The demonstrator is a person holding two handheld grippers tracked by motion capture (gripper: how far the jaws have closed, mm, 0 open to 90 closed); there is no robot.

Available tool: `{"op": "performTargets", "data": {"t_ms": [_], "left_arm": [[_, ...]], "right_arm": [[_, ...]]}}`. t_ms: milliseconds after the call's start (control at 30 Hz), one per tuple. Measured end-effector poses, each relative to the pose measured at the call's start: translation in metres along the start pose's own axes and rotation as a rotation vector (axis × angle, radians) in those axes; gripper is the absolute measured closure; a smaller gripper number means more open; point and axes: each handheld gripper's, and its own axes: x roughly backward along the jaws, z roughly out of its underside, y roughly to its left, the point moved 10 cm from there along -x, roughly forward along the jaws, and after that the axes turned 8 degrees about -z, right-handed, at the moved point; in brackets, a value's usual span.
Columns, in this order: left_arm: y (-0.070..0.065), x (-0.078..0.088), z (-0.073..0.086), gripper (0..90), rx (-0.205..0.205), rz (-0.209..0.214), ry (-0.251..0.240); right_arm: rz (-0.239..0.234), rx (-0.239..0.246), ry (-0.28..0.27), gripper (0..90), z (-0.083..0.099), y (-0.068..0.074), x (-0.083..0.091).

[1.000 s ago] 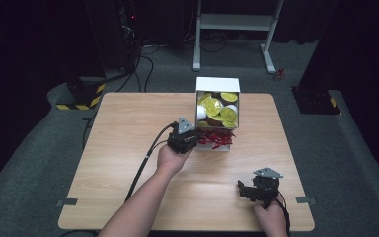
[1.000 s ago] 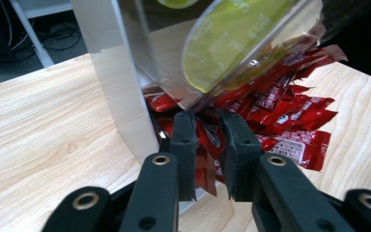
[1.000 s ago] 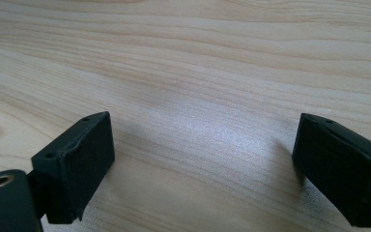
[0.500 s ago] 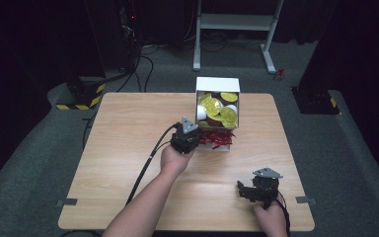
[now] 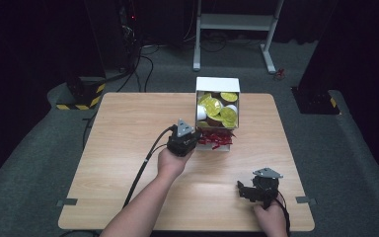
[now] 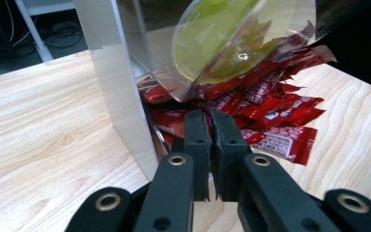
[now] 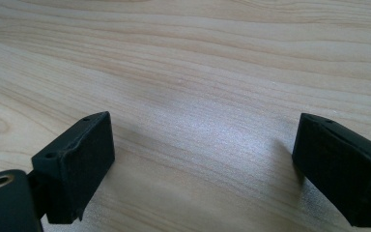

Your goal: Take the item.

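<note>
Red sachets are lying mid-frame at the white box mouth, spilling for easy picking. The left gripper, jaws just closing, is pinching their edge. Lower right, the right gripper is idling wide.

A light wooden table carries a white box near its far edge. Red sachets lie on the wood just in front of the box's open side.
</note>
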Motion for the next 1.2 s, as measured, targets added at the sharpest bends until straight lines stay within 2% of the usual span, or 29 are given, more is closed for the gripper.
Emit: {"op": "performTargets", "data": {"t_ms": [333,400,600,1033,1200], "left_arm": [[-0.003,0.023,0.002,86.3,0.013,0.043,-0.049],[-0.003,0.027,0.003,86.3,0.005,0.043,-0.057],[-0.004,0.037,0.003,86.6,0.015,0.054,-0.074],[-0.007,0.051,-0.001,86.7,0.039,0.088,-0.098],[-0.007,0.057,-0.002,86.9,0.033,0.099,-0.107]], "right_arm": [[0.0,0.0,0.0,7.7,0.0,0.0,0.0],[0.0,0.001,0.0,7.7,0.0,0.0,0.0],[0.0,0.0,0.0,7.7,0.0,0.0,0.0],[-0.007,0.009,0.004,7.7,0.001,0.001,0.001],[-0.008,0.015,0.003,7.7,0.001,0.001,0.001]]}}
